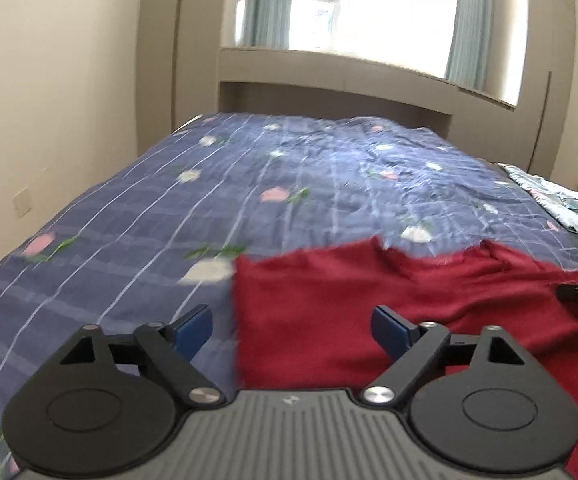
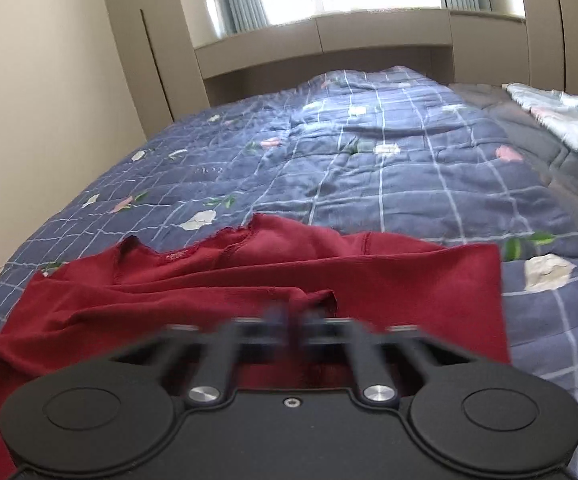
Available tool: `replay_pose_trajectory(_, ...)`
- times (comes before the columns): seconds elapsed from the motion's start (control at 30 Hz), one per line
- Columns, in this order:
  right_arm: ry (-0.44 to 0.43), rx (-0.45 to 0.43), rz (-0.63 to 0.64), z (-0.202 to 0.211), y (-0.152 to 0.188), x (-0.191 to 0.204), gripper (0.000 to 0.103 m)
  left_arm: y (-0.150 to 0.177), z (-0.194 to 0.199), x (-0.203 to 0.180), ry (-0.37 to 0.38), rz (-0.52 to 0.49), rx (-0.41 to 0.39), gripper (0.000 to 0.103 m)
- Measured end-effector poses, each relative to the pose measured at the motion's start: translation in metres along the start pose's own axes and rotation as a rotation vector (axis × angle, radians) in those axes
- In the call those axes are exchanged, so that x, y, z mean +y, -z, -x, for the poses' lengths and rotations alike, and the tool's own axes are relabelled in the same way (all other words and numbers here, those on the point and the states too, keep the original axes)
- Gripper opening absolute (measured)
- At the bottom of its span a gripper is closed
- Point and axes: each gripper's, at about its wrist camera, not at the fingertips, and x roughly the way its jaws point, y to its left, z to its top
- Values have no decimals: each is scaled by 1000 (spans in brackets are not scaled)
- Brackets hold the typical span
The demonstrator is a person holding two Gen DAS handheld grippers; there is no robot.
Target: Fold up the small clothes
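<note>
Right now a red garment lies rumpled on the bed's blue floral quilt. Its left edge runs between the spread blue fingers of the left hand-held gripper, which is released just above it. The right hand-held gripper is motion-blurred, fingers drawn together at a raised fold; whether it pinches the cloth I cannot tell.

Right tongs tips smeared by blur, grip unclear, red garment cut off at frame bottom

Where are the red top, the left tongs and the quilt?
red top (image 2: 409, 280): right wrist view, flat body panel.
left tongs (image 1: 292, 330): left wrist view, midway between the blue tips.
quilt (image 1: 137, 216): left wrist view, bare checked area.
</note>
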Motion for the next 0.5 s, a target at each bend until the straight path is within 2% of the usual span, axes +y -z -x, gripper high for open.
replay_pose_trajectory(0.1,46,-101,77,10,-6,8,1,-12,-28,-14,-8,-11,46,91)
replay_pose_trajectory(0.17,76,-127,109,11,-8,11,1,-15,-47,-22,-9,-27,67,91)
replay_pose_trajectory(0.23,109,-111,148,3,-5,12,2,-15,-64,-30,-10,-56,88,91)
replay_pose_trajectory(0.3,113,-31,149,-10,-1,8,5,-13,-83,-37,-42,-101,125,91)
replay_pose_trajectory(0.37,123,-8,135,-13,3,4,15,-10,-100,-41,-88,-136,156,90)
replay_pose_trajectory(0.43,157,-57,149,-3,4,6,39,-9,-107,-38,-103,-116,142,91)
replay_pose_trajectory(0.47,157,-83,165,1,5,9,44,-10,-108,-36,-108,-97,143,91)
replay_pose_trajectory(0.5,144,-106,184,6,5,14,55,-11,-109,-35,-110,-78,147,90)
